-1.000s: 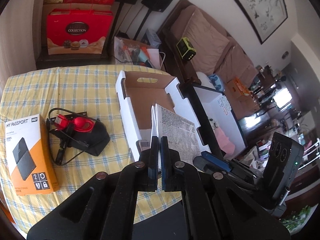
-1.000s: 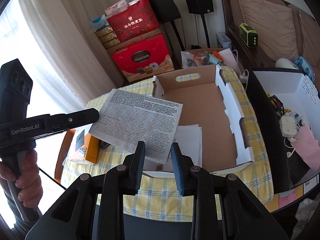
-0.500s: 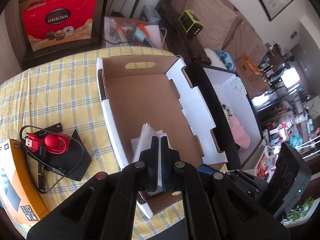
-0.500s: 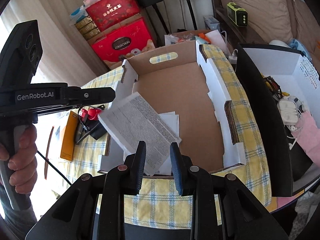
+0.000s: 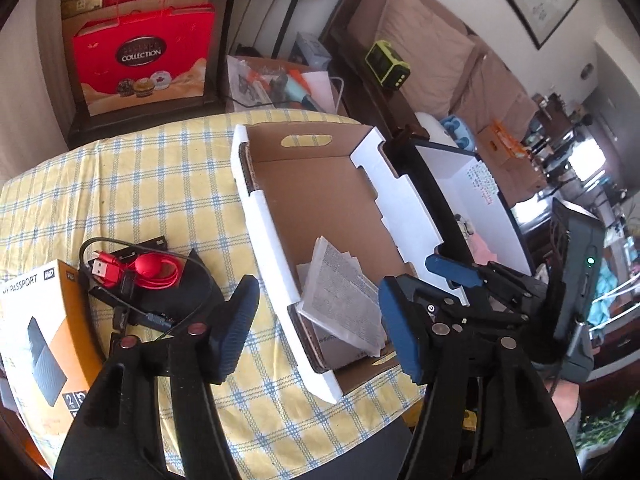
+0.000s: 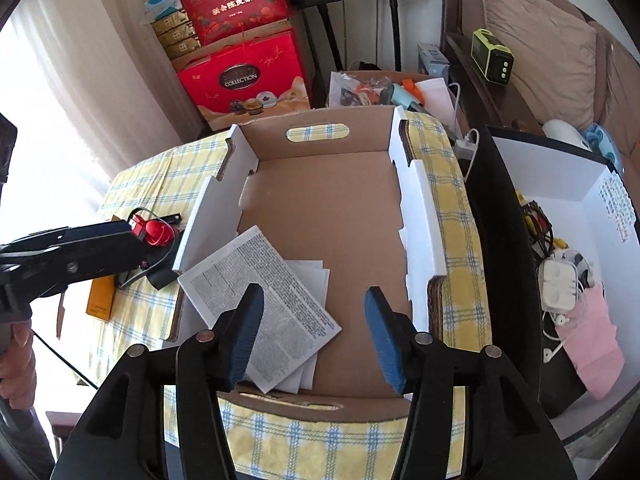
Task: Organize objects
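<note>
A printed paper leaflet (image 6: pixel 260 292) lies inside the open cardboard box (image 6: pixel 416 216) on top of other white sheets, at the box's near left corner; it also shows in the left wrist view (image 5: pixel 340 296). My left gripper (image 5: pixel 320 328) is open and empty, just above the box's (image 5: pixel 260 208) near left wall. My right gripper (image 6: pixel 314 336) is open and empty above the box's near end. An orange hard-drive box (image 5: pixel 36 344), a red cable (image 5: pixel 148 272) and a black pouch (image 5: pixel 176 300) lie on the checked tablecloth left of the box.
A black-walled white bin (image 6: pixel 560 184) with chargers and a pink cloth stands right of the table. Red gift boxes (image 6: pixel 244 80) and a speaker stand are behind the table. A sofa (image 5: pixel 440 60) is at the back right.
My left gripper lowered the leaflet into the box, opened and let it go. My right gripper opened wider. The leaflet now rests flat on the sheets.
</note>
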`<state>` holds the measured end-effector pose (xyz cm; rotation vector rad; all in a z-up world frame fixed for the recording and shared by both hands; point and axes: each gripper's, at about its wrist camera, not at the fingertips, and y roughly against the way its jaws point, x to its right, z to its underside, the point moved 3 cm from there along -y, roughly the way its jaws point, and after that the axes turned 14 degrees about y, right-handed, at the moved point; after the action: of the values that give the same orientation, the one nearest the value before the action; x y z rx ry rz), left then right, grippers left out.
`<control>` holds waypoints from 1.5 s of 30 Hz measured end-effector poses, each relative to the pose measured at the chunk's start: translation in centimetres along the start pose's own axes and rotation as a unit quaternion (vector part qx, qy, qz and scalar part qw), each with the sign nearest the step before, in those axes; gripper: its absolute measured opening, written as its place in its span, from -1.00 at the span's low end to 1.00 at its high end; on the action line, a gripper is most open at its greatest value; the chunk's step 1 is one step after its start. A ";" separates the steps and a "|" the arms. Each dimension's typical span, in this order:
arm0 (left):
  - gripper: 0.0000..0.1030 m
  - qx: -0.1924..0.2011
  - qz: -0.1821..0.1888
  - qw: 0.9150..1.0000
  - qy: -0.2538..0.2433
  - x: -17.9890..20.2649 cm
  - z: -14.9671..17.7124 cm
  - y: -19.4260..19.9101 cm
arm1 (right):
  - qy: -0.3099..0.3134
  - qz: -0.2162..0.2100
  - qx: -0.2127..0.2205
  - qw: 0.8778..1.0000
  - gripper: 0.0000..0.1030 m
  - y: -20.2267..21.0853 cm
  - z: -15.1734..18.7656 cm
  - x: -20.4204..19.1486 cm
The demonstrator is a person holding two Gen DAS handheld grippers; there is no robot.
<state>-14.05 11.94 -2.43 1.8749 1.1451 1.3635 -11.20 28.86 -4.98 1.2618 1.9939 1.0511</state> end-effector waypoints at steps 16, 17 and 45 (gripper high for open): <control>0.37 0.022 -0.018 0.999 0.023 -5.3 3.6 2.9 | 0.167 -0.040 -0.047 0.984 0.74 -2.9 -1.9 -3.9; 0.41 0.024 -0.020 0.999 0.022 -5.4 3.8 3.0 | 0.178 -0.046 -0.051 0.982 0.78 -3.2 -1.9 -4.0; 0.95 0.037 -0.011 0.999 0.019 -6.5 5.8 3.8 | 0.293 -0.119 -0.168 0.934 0.99 -10.3 -1.4 -5.2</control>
<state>-8.21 4.67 -4.37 1.8892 1.2462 1.3675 -15.14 21.02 -12.68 0.5388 2.1746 1.6936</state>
